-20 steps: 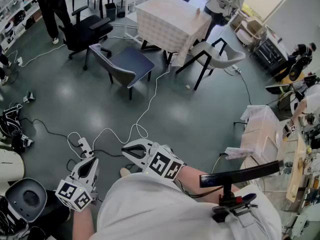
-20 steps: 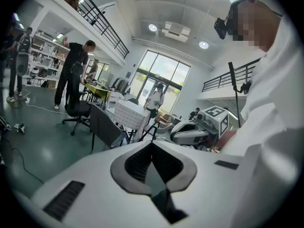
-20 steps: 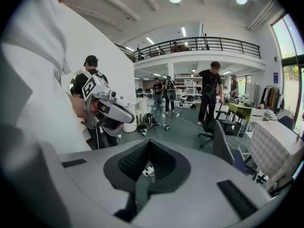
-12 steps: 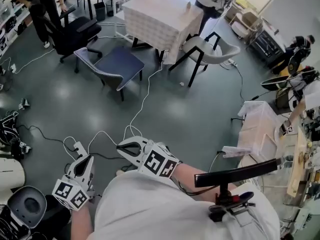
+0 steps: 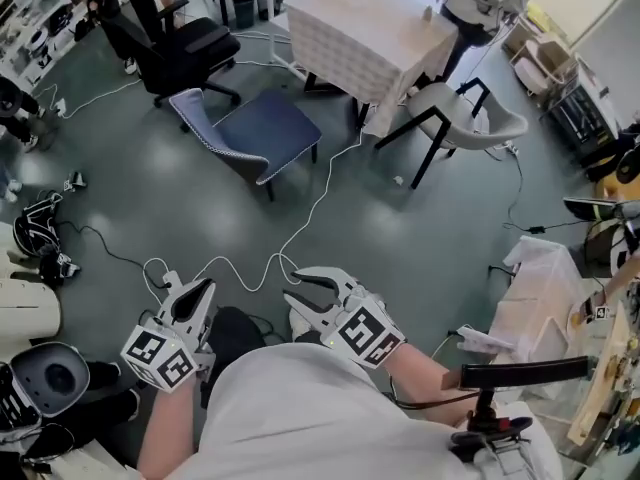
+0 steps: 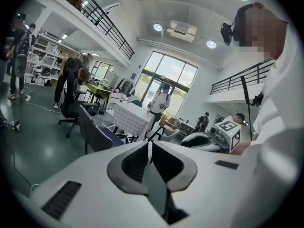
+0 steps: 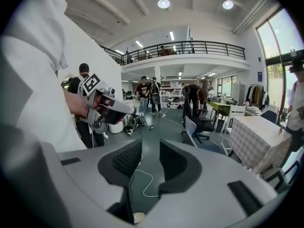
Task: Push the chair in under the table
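A blue-grey chair (image 5: 255, 133) stands pulled out on the grey floor, its seat toward the table (image 5: 365, 28) with the checked cloth. Both grippers hang low by my body, far short of the chair. My left gripper (image 5: 200, 290) is shut with nothing in it. My right gripper (image 5: 292, 284) is open and empty. The left gripper view has its jaws (image 6: 149, 144) closed together, with the chair (image 6: 95, 132) and table (image 6: 130, 118) beyond. In the right gripper view a gap shows between the jaws (image 7: 149, 156), and the chair (image 7: 192, 129) stands far off.
A white cable (image 5: 300, 218) snakes over the floor between me and the chair. A black office chair (image 5: 185, 43) stands left of the table, a white chair (image 5: 465, 118) to its right. A cluttered bench (image 5: 540, 288) lies at the right, a round white device (image 5: 50, 393) at bottom left.
The head view has swung, so chair and table shifted in frame. Both grippers now sit a little higher and further right in it. Their jaws look unchanged.
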Demonstrator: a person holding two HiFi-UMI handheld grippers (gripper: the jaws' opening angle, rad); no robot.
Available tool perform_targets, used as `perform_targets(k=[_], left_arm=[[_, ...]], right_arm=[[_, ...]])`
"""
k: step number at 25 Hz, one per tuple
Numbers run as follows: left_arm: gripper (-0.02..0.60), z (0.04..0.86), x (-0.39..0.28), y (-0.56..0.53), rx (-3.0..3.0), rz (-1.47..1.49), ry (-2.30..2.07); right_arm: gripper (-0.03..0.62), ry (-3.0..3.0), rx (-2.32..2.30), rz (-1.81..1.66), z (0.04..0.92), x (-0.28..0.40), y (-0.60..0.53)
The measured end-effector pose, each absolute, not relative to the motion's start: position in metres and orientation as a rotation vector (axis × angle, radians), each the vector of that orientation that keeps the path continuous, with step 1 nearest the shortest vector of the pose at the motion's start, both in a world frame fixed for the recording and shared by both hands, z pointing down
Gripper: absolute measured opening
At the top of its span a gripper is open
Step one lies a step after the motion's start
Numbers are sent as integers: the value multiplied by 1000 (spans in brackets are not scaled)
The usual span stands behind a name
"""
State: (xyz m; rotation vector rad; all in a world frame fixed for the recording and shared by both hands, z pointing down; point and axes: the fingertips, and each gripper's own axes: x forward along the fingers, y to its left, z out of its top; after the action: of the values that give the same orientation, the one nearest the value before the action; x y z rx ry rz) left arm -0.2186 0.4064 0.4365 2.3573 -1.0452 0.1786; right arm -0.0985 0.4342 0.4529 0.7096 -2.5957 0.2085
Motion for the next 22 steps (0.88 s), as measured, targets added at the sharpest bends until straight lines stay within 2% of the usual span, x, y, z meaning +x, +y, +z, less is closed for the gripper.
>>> perform_targets(k=[2, 7, 10, 22], left_arm=[[18, 439, -214, 395, 2357, 185, -1041], [85, 450, -200, 351, 2330, 189, -1035], [99, 464, -200, 311, 2314, 191, -1021], [165, 509, -260, 118, 2165, 208, -1023]], right_arm=[[114, -2592, 738, 227, 455, -90, 427], [115, -2586, 796, 276, 462, -71, 399], [121, -2567, 828, 279, 471, -70, 368], [138, -2464, 974, 269, 446, -113, 220]])
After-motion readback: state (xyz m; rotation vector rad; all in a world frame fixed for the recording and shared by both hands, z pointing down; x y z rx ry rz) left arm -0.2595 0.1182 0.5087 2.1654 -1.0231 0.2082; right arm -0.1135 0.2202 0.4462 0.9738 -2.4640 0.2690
